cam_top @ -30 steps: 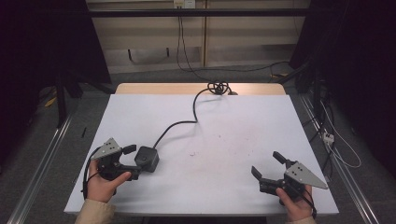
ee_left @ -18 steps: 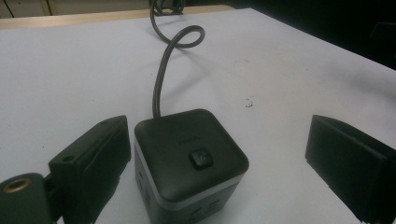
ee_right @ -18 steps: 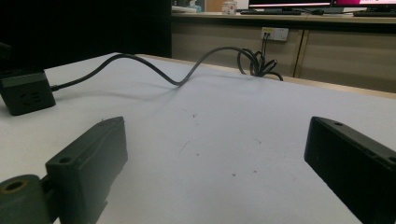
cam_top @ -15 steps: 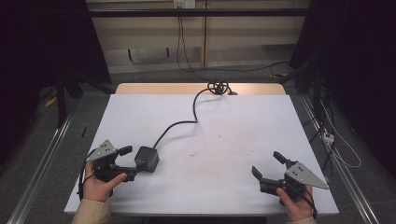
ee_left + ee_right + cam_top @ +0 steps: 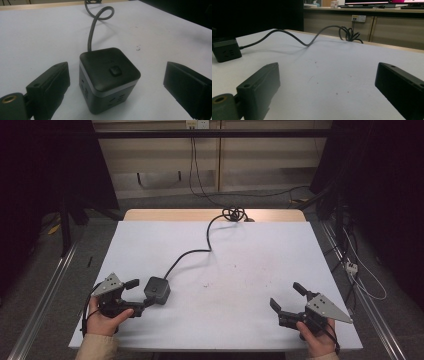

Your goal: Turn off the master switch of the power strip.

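A black cube power socket (image 5: 157, 290) sits on the white table (image 5: 250, 250), near its front left. Its dark cable (image 5: 200, 251) snakes away to a coil at the far edge. My left gripper (image 5: 139, 296) is open just left of the cube, its fingertips reaching the cube's near side. In the left gripper view the cube (image 5: 100, 62) stands between and just beyond the jaws of the left gripper (image 5: 116, 75), with a gap on each side. My right gripper (image 5: 286, 296) rests open at the front right with nothing in it. In the right gripper view, past the right gripper (image 5: 327, 75), the cube (image 5: 226, 50) is far to the left.
The cable coil (image 5: 233, 213) lies at the table's far edge on a wooden strip. Metal rails (image 5: 45, 295) run along both sides of the table. Bare white tabletop spreads between the two grippers and beyond them.
My left gripper has drawn back slightly toward the near-left edge while the cube has hardly shifted. The right gripper has stayed put.
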The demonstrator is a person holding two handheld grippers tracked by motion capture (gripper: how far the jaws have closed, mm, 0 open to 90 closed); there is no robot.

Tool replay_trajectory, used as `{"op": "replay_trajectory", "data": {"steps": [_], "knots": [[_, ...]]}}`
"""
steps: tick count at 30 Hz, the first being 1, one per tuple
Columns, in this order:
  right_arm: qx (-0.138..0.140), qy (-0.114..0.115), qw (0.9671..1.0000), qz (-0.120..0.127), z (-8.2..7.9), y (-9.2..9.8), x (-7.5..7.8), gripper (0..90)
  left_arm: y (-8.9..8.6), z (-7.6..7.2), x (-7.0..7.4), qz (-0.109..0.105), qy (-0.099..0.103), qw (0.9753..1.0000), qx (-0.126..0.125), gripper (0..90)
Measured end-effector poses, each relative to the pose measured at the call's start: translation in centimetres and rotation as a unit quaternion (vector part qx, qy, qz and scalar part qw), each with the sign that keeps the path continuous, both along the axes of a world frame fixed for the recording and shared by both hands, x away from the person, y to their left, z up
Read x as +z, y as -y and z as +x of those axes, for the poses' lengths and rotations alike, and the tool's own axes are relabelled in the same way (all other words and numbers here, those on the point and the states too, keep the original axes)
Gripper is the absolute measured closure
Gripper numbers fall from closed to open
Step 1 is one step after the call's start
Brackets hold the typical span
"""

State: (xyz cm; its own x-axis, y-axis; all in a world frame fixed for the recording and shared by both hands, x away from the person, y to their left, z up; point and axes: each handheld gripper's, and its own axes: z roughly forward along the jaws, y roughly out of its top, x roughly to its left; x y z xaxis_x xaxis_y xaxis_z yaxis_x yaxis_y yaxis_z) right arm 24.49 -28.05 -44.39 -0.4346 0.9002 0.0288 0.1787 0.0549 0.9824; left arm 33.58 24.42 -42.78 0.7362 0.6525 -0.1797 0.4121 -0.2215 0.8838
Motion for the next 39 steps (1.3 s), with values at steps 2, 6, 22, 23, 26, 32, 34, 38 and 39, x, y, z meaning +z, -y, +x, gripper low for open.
{"op": "replay_trajectory", "data": {"steps": [2,6,22,23,26,32,34,38,39], "knots": [[0.000,0.000,1.0000,0.001,0.0,0.0,0.0,5.2,-0.1,0.0,-0.1,0.006,0.000,1.0000,0.000,6.7],[0.000,-0.001,1.0000,0.002,0.0,0.0,0.0,5.2,-0.2,-0.1,-0.4,0.010,0.000,0.9999,0.002,6.7],[-0.001,-0.001,1.0000,0.000,0.0,0.1,0.0,5.2,-0.5,-0.5,-1.2,0.018,-0.004,0.9998,0.004,7.5],[-0.001,0.000,1.0000,-0.001,0.0,0.1,0.0,5.2,-0.5,-0.5,-1.2,0.018,-0.003,0.9998,0.005,7.5],[-0.001,0.000,1.0000,-0.001,0.0,0.0,-0.1,5.2,-0.5,-0.5,-1.2,0.015,-0.003,0.9999,0.007,7.5],[-0.001,-0.002,1.0000,-0.003,0.0,0.0,-0.1,5.2,-0.7,-0.5,-1.4,0.019,-0.005,0.9998,0.009,7.4],[-0.001,-0.003,1.0000,-0.003,0.0,0.0,-0.1,5.2,-0.8,-0.5,-1.4,0.019,-0.003,0.9998,0.010,7.3],[0.000,-0.004,1.0000,-0.004,0.1,-0.1,-0.2,5.2,-0.8,-0.7,-1.4,0.015,-0.002,0.9998,0.011,7.3],[0.001,-0.004,1.0000,-0.005,0.1,-0.1,-0.2,5.2,-0.9,-0.7,-1.4,0.013,-0.002,0.9998,0.012,7.3]]}}
